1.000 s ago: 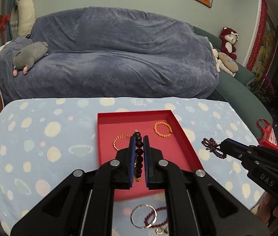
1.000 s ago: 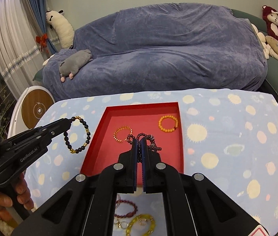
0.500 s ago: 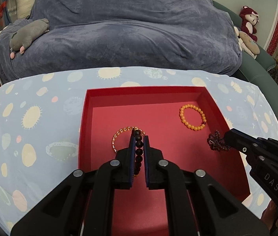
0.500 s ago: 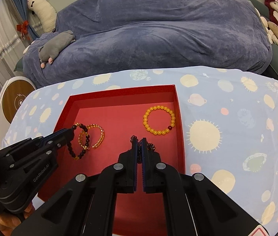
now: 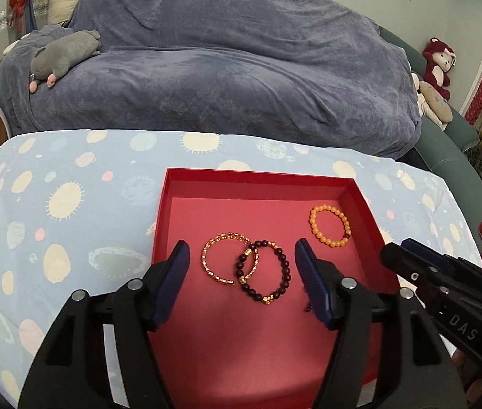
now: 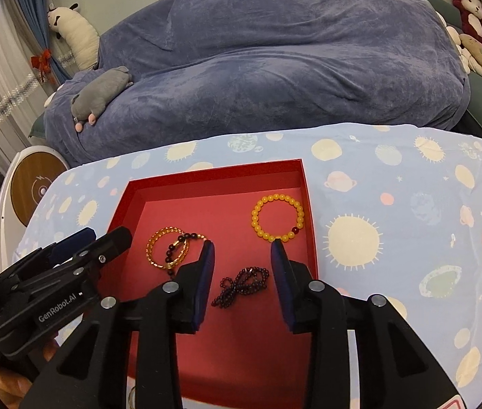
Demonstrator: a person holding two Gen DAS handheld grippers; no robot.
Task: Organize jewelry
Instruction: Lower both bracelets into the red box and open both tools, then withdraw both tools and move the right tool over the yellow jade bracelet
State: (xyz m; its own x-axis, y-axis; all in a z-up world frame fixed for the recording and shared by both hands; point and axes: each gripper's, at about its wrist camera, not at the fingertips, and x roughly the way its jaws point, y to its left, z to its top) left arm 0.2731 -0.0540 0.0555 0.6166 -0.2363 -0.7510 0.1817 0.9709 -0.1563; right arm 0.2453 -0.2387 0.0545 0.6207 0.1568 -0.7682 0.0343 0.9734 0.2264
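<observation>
Released, dark bead bracelet (image 5: pixel 264 271) lies between opening left gripper (image 5: pixel 242 255) jaws.

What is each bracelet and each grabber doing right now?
Red cardboard tray: open, on the tablecloth.
Dark round-bead bracelet: lying released in the tray, overlapping the gold one.
Gold chain bangle: flat in the tray.
Orange bead bracelet: flat, alone.
Dark purple small-bead strand: dropped, bunched.
Left gripper: opening, nothing gripped.
Right gripper: opening, nothing gripped.

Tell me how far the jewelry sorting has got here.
Done: four pieces lie in the red box: orange bracelet, gold bangle, dark beaded bracelet, purple strand. In hand: nothing; left tool and right tool are opening, empty. Left: not visible.
</observation>
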